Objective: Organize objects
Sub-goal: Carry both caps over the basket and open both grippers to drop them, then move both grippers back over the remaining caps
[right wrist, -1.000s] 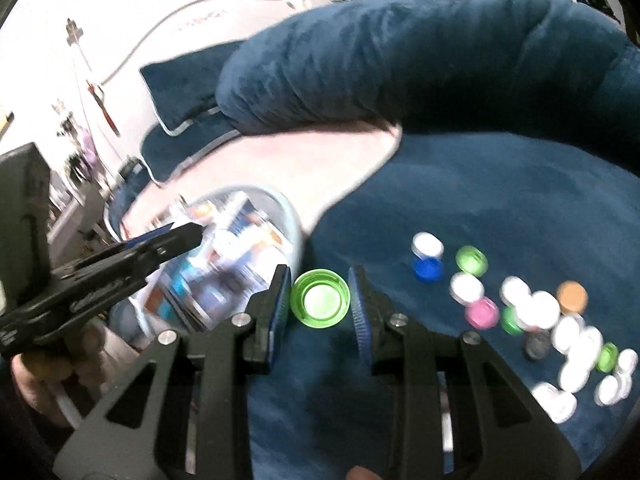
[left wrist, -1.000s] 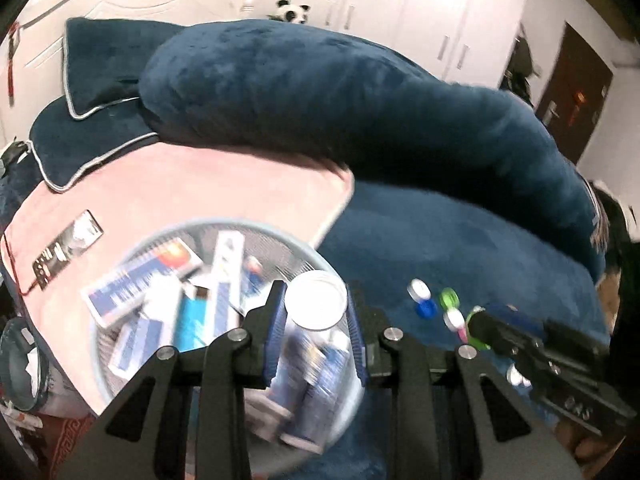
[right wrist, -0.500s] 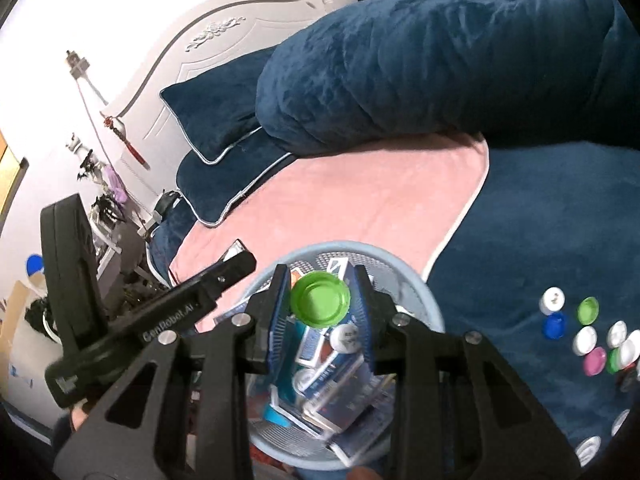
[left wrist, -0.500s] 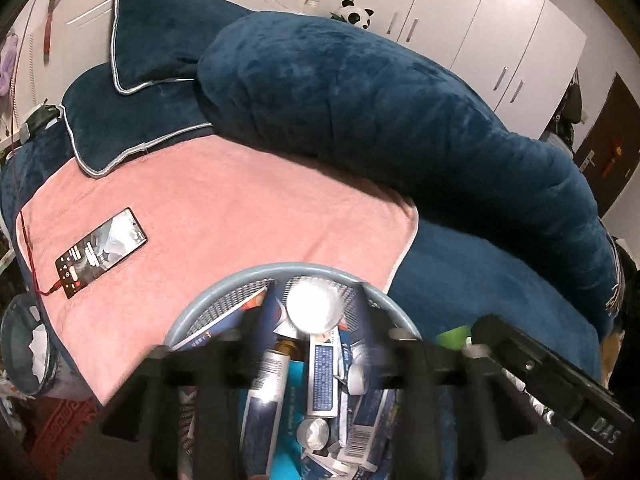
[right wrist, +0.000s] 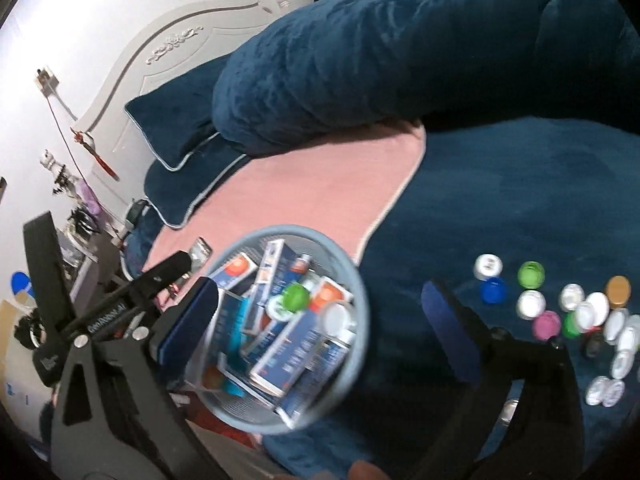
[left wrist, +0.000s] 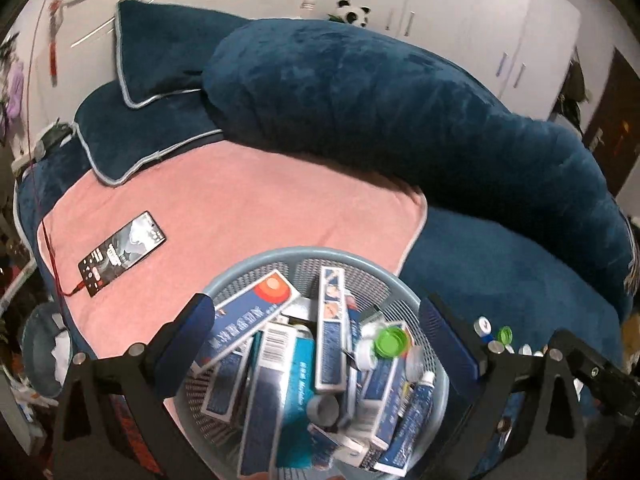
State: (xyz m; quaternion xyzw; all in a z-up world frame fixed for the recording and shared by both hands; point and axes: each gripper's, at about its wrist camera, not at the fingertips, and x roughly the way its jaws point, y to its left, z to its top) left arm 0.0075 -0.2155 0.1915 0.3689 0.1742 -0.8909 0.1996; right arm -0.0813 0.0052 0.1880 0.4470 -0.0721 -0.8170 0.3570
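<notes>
Over the round blue mesh basket (left wrist: 256,270) with both tools: left gripper (left wrist: 320,328) spread wide above it, nothing between the blue pads (left wrist: 200,320); right gripper (right wrist: 320,312) just as wide and empty, one finger over the basket's (right wrist: 362,300) near side, the other out over the dark blue bedding (right wrist: 520,200) to the right of the basket. Green cap (left wrist: 390,342) lying inside the basket, hollow side up, on top of the toothpaste boxes (left wrist: 256,320) and tubes (left wrist: 416,404) toward the basket's right side; same green cap (right wrist: 295,296) seen from the right wrist near the basket's middle, beside a white cap (right wrist: 338,316). Loose caps (right wrist: 580,308) — white, blue, green, pink, orange — scattered on the bedding well to the right of the basket. Basket sitting at the edge of the pink towel (left wrist: 260,208); phone (left wrist: 122,254) on that towel, left of the basket and apart from it
</notes>
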